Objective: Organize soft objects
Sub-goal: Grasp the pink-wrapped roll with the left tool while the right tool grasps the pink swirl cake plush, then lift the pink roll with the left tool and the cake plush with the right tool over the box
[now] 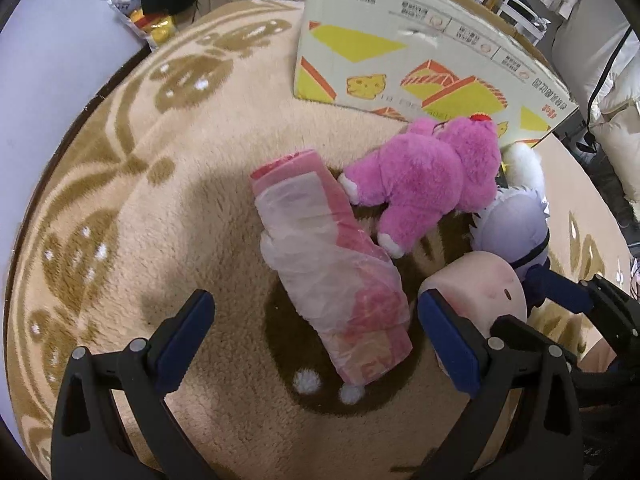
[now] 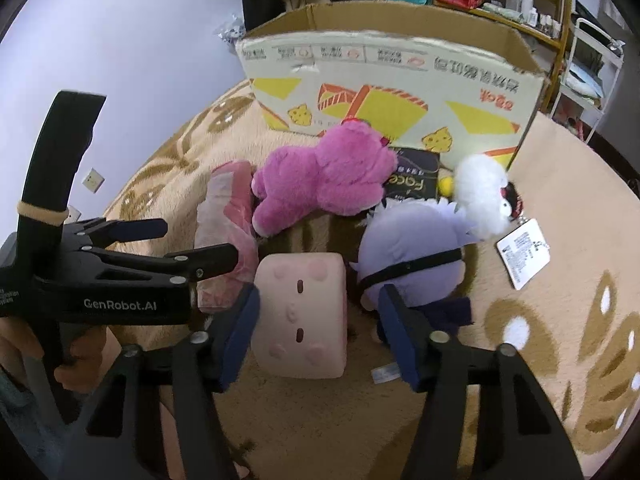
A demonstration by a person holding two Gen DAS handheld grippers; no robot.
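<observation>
Both tongs gape wide, the right tongs (image 2: 318, 328) straddling the pink cube plush (image 2: 300, 314), the left tongs (image 1: 316, 340) empty beside it; only the right wrist view shows the white plush (image 2: 482, 196).

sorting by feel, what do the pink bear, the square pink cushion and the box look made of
Pink bear: long fuzzy plush, matte. Square pink cushion: smooth short-pile fabric, probably stuffed, with rounded edges. Box: printed cardboard, with brown raw board showing inside its flaps.
</observation>
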